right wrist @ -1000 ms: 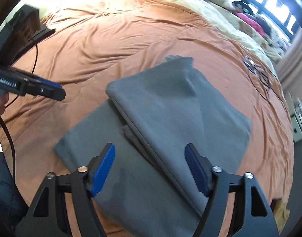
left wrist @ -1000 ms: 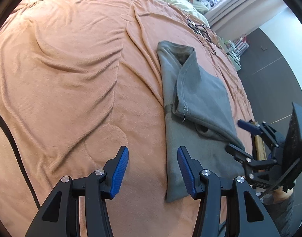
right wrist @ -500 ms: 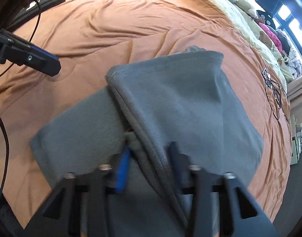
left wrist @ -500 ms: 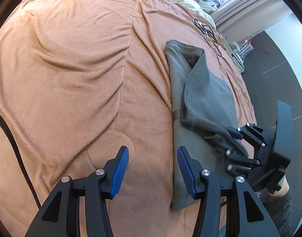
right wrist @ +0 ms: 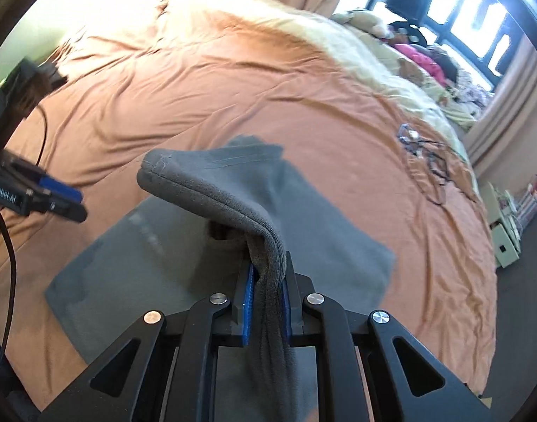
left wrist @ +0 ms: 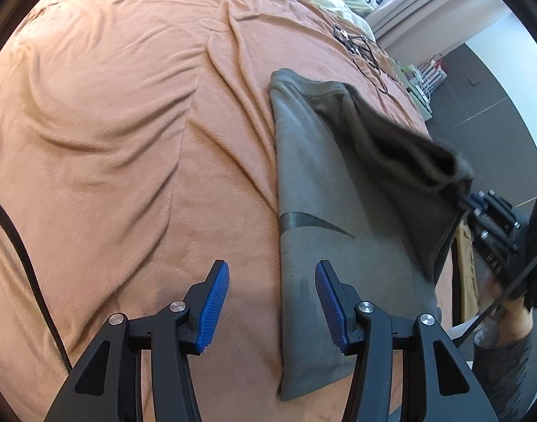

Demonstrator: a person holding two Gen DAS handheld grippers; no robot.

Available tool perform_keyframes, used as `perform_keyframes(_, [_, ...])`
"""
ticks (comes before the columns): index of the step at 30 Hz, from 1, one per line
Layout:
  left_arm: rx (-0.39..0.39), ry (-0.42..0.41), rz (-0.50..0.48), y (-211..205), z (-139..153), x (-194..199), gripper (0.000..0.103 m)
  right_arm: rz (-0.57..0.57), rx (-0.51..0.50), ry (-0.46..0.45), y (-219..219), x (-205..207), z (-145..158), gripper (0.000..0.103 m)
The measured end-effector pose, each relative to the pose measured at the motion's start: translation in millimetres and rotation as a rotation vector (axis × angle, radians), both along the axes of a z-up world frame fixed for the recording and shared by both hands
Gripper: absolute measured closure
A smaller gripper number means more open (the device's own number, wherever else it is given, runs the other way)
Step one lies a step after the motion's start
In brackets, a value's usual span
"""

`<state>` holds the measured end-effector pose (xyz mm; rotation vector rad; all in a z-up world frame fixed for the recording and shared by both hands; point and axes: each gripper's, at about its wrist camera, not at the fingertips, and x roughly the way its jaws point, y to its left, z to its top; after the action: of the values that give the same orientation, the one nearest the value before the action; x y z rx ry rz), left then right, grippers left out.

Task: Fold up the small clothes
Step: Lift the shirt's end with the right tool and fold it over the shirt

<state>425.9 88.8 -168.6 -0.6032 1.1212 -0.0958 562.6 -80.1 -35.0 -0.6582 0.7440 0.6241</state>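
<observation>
Mid-fold: right gripper [right wrist: 266, 302] closing, pads pinching grey garment's [left wrist: 314, 190] lifted flap edge, rest on orange bedspread [left wrist: 128, 140]. Left gripper [left wrist: 272, 302] half-open, empty, garment's near corner probably under right finger. Next: carry flap across.

Grey fleece garment [left wrist: 314, 190], folded lengthwise, lies on orange bedspread. Dark band crosses its lower layer. Upper folded flap [right wrist: 212, 197] lifted off lower layer, hemmed edge raised, one end bunched and hanging.
</observation>
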Motion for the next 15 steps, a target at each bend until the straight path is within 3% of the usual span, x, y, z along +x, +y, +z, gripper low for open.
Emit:
perform_keyframes(9, [0.033, 0.006, -0.019, -7.2, 1.6, 13.3, 0.05, -0.131, 0.107, 0.035, -37.5, 29.4, 2.5, 0.094])
perform_keyframes(15, [0.05, 0.014, -0.027, -9.9, 0.4, 20.7, 0.05, -0.271, 0.242, 0.162, -68.1, 75.8, -18.4, 0.094])
